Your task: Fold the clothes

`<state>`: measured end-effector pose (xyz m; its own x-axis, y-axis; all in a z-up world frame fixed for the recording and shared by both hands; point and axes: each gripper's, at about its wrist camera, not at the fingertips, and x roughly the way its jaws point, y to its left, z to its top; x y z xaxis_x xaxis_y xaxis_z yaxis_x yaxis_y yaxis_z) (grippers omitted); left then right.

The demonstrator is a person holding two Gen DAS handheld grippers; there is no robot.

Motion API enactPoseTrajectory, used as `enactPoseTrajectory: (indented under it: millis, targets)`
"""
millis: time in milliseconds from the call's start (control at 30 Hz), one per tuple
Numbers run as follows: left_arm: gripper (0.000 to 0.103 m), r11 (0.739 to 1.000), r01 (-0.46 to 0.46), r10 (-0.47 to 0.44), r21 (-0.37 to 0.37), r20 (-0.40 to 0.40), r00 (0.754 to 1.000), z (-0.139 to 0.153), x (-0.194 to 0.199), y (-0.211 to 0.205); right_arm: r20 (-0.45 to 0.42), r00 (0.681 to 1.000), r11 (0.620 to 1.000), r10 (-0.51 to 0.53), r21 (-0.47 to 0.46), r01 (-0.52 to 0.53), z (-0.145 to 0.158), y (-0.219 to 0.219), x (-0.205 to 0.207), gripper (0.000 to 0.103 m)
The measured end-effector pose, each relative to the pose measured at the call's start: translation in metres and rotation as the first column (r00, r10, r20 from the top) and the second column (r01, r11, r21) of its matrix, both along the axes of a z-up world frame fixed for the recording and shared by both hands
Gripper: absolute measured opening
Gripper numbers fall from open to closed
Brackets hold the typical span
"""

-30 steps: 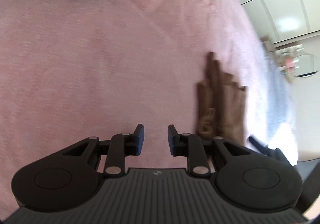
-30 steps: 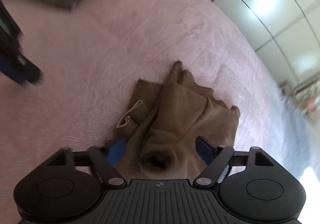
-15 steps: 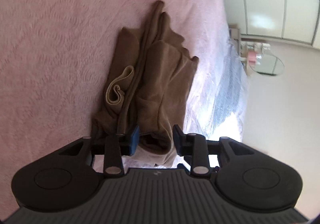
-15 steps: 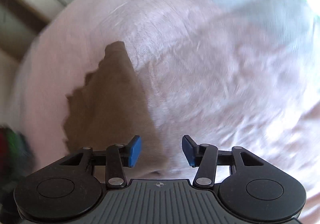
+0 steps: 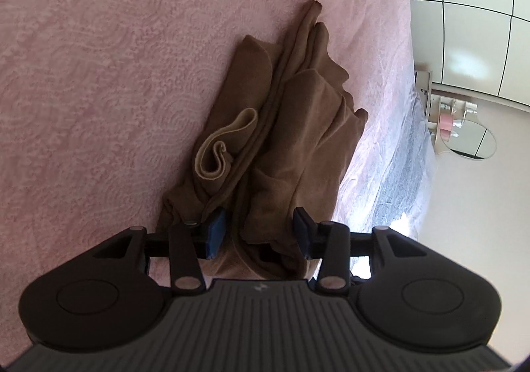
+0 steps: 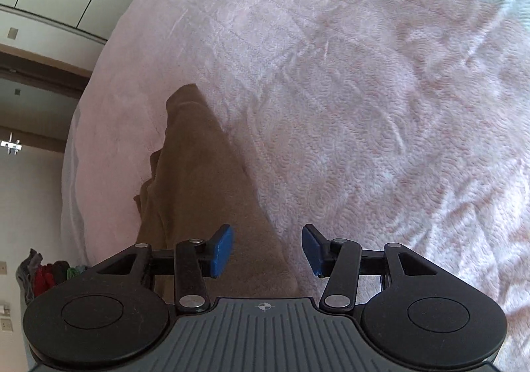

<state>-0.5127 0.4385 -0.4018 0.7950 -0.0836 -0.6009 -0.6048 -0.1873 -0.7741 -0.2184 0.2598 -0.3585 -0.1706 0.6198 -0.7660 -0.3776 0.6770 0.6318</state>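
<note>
The crumpled brown fabric garment (image 5: pixel 291 140) lies on the pink textured bedspread (image 5: pixel 116 73), its near end between the parted fingers of the left tool (image 5: pixel 256 232), with the right tool (image 6: pixel 266 249) over its other edge.

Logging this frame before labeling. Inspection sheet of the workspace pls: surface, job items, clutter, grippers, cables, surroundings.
Surface: pink quilted bedspread, wrinkled.
Job's things: brown garment, bunched lengthwise, pale waistband curled on top.
Clutter: pile of coloured clothes beyond the bed's edge, right wrist view.
Grippers: left gripper jaws open, straddling the garment's near end; right gripper jaws open, over the garment's edge.
Cables: nothing seen.
Surroundings: white panelled wardrobe; oval mirror; dark doorway.
</note>
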Motion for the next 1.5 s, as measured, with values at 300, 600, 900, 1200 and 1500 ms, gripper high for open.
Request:
enactPoseTrajectory:
  millis: [300, 600, 900, 1200, 1500]
  targets:
    - [0.016, 0.953, 0.069, -0.08, 0.296, 0.025, 0.996, 0.034, 0.003, -0.008, 0.066, 0.995, 0.997, 0.079, -0.009, -0.078, -0.006, 0.015, -0.01, 0.05]
    - [0.017, 0.914, 0.089, -0.063, 0.395, -0.08, 0.995, 0.03, -0.034, -0.029, 0.226, 0.931, 0.958, 0.286, -0.073, -0.276, -0.002, 0.038, -0.055, 0.05]
    - [0.032, 0.943, 0.046, -0.042, 0.33, -0.02, 0.999, 0.034, -0.048, -0.008, 0.271, 0.906, 0.945, 0.326, -0.095, -0.312, 0.002, 0.048, -0.046, 0.05]
    - [0.031, 0.839, 0.149, -0.084, 0.523, -0.147, 0.986, 0.071, -0.009, 0.09, 0.343, 0.878, 0.939, 0.335, -0.043, -0.341, 0.01, 0.094, -0.002, 0.05]
    - [0.022, 0.699, 0.482, -0.34, 0.528, -0.347, 0.874, 0.047, 0.093, 0.13, 0.388, 0.829, 0.9, 0.403, -0.003, -0.436, 0.005, 0.164, 0.015, 0.05]
